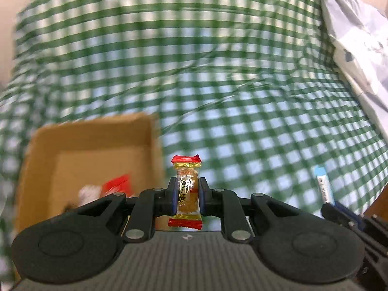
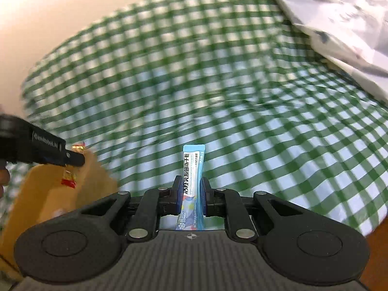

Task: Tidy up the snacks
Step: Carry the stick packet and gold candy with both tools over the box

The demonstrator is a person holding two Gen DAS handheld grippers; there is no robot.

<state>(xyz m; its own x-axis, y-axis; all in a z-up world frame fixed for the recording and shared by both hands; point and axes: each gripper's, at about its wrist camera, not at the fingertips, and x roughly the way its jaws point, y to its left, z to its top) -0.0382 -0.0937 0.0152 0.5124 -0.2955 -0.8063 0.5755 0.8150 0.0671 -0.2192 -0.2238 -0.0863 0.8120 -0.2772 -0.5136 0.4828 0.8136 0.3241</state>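
Note:
My left gripper is shut on a gold candy with red ends, held upright just right of an open cardboard box. The box holds a red packet and a pale wrapped snack. My right gripper is shut on a blue stick sachet, held upright above the checked cloth. In the right wrist view the left gripper shows at the left with the candy over the box. In the left wrist view the sachet shows at the right.
A green-and-white checked cloth covers the surface. A crumpled white and grey plastic bag lies at the far right, also in the right wrist view. A brown table edge shows at lower right.

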